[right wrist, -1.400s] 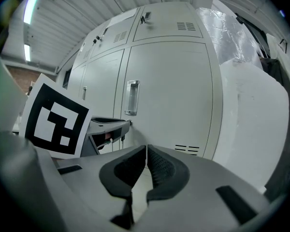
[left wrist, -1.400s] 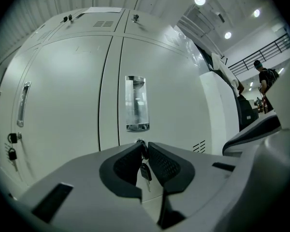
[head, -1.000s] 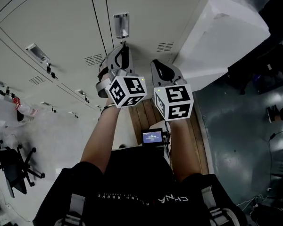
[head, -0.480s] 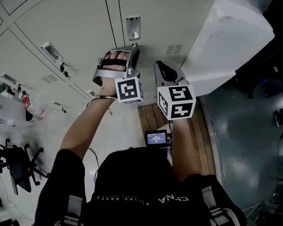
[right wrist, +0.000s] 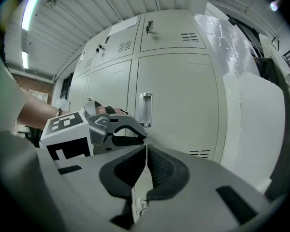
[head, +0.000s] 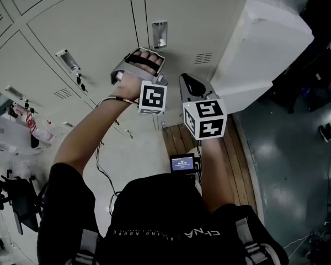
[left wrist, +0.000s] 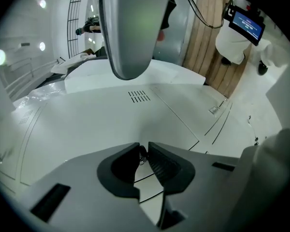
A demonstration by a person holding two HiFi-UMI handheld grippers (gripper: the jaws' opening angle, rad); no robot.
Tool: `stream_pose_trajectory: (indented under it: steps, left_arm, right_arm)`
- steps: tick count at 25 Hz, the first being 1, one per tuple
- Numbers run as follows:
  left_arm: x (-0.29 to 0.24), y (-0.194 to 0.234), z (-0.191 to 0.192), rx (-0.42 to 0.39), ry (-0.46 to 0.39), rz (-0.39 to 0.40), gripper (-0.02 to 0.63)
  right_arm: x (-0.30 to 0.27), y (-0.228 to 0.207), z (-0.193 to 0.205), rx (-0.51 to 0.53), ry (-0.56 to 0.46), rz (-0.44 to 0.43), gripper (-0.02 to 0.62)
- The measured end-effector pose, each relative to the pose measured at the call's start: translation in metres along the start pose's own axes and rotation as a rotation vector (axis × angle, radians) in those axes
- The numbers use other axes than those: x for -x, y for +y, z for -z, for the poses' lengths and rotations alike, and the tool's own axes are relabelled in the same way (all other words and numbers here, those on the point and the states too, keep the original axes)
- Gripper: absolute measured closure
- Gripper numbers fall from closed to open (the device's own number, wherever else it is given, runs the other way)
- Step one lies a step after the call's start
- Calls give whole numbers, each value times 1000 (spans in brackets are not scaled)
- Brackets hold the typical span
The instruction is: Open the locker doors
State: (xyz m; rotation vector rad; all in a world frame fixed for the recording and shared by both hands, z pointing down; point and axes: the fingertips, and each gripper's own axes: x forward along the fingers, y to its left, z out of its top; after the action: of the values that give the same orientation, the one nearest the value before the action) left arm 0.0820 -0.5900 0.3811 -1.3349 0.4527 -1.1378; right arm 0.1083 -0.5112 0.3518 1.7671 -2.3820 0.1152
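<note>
A bank of pale grey lockers (head: pixel 71 26) filled the upper left of the head view, every door in sight closed. To its right stood a big white wrapped block (head: pixel 270 48), with a strip of wooden floor (head: pixel 231 153) below it. The locker door (head: pixel 198 10) being worked on was next to that block, flush in its frame, with a metal handle (head: pixel 159 35) near its left edge and vent slots (head: pixel 203 58) lower down. The left hand-held gripper (left wrist: pixel 144 149) was pressed up to this door just under the handle, its jaws nearly together and clenched on a small dark piece, seemingly a key (left wrist: pixel 142 154), that stuck out of the door. The right hand-held gripper (right wrist: pixel 146 149) hovered beside the left one, a little clear of the door, jaws clenched tight with nothing between them. A small lit screen (head: pixel 182 162) sat at the person's chest.
</note>
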Motion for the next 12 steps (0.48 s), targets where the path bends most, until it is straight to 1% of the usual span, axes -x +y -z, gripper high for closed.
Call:
stream_pose_trajectory:
  steps: [2, 3, 4, 6, 9, 10, 12]
  left_arm:
    - [3, 1, 0, 52, -21, -25, 551]
    - [4, 3, 1, 87, -31, -42, 536]
    - [6, 4, 3, 127, -40, -57, 490]
    - [10, 7, 8, 232, -57, -72, 462]
    - [19, 8, 15, 456, -95, -56, 449]
    - [22, 6, 17, 545, -117, -39, 449]
    - [25, -4, 15, 744, -180, 23, 449]
  right_arm:
    - [3, 2, 0, 2, 2, 7, 563]
    - [5, 3, 0, 3, 5, 10, 563]
    - [6, 4, 0, 5, 8, 13, 563]
    - [7, 7, 0, 6, 13, 17, 563]
    - [7, 10, 0, 1, 14, 13, 563]
    - [6, 11, 0, -1, 16, 9, 563]
    - [3, 13, 1, -8, 20, -2, 563]
